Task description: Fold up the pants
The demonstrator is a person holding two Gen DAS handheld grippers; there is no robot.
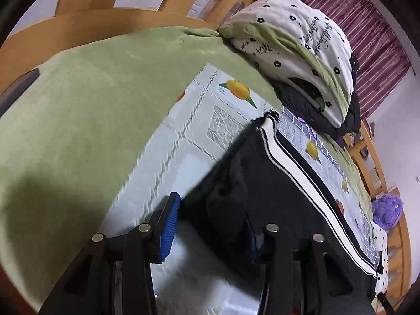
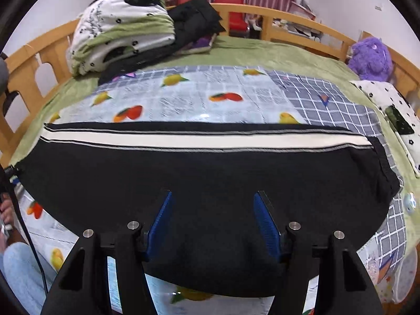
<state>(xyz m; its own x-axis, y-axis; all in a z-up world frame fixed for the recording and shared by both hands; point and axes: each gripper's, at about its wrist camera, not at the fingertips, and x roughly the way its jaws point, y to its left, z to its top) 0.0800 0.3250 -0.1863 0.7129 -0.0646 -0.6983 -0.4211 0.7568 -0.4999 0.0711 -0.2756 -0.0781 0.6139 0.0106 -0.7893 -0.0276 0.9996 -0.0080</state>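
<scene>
pants flat on fruit-print sheet | folded quilt beyond pants | left gripper pinching pants edge | right gripper spread over pants

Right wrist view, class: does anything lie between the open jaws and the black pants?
Nothing visible does. The right gripper hangs open directly over the black pants with a white side stripe, bare cloth between its blue pads.

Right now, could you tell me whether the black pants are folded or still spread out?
Folded lengthwise, not yet crosswise: the black pants lie as one long flat band on the bed, with the white side stripe running unbroken along the far edge.
</scene>
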